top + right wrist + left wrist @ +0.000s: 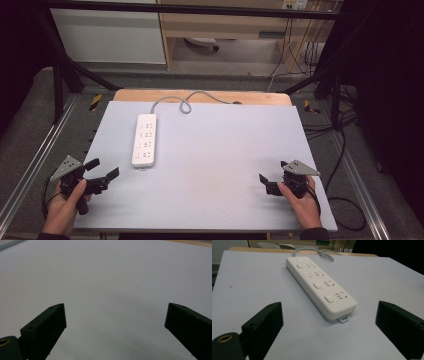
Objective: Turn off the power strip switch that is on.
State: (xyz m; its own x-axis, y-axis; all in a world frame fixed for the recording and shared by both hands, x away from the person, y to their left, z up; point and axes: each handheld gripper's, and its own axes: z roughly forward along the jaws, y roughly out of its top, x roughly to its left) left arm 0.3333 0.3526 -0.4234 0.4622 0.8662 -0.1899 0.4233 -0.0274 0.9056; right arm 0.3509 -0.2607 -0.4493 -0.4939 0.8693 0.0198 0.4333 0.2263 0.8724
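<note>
In the high view the left hand comes in at about seven o'clock, wrapped around the left gripper, which aims toward two o'clock with its jaws spread wide and nothing between them. The right hand enters at about five o'clock holding the right gripper, aimed toward ten o'clock, its jaws likewise wide apart and empty.
</note>
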